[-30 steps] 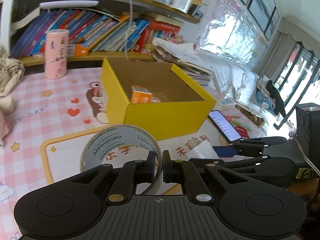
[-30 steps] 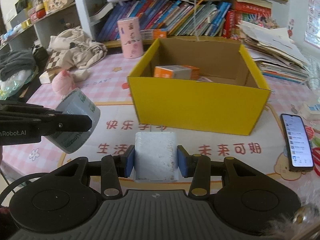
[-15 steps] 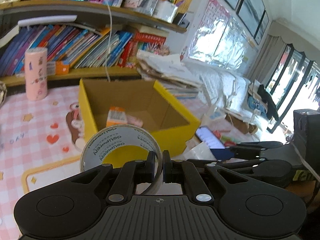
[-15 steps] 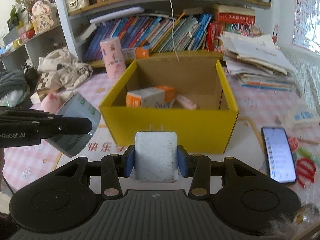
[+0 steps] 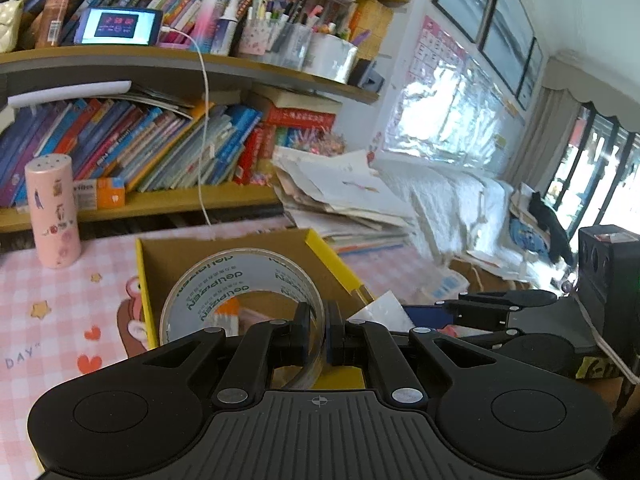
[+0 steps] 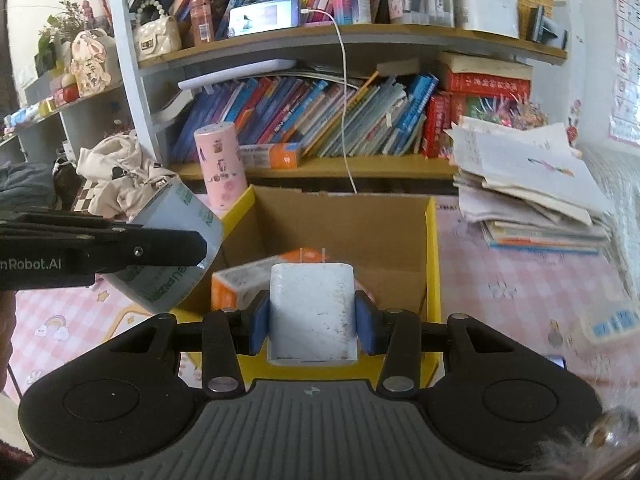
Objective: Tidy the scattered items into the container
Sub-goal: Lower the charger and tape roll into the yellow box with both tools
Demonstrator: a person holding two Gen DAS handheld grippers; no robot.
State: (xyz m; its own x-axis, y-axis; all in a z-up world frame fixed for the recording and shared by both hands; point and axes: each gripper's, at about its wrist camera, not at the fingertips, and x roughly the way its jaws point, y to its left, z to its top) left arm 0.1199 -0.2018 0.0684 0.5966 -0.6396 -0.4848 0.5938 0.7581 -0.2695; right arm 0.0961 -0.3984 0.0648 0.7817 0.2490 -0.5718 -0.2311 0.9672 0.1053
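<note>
The left hand-held gripper (image 5: 325, 330) pinches the wall of a clear packing-tape roll (image 5: 244, 292), held over the near-left corner of the yellow cardboard box (image 6: 434, 264) on the pink tabletop (image 6: 520, 280). The right hand-held gripper (image 6: 312, 322) clamps a white plug adapter (image 6: 312, 312) above the box's near wall. An orange-and-white carton (image 6: 244, 280), its print too blurred to read, lies inside.

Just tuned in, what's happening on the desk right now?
A person is tidying with two tools. The left hand-held gripper is shut on the wall of a tape roll, and the right hand-held gripper clamps a white charger. Both hover at the open yellow box, which already holds an orange carton; nothing released yet.
</note>
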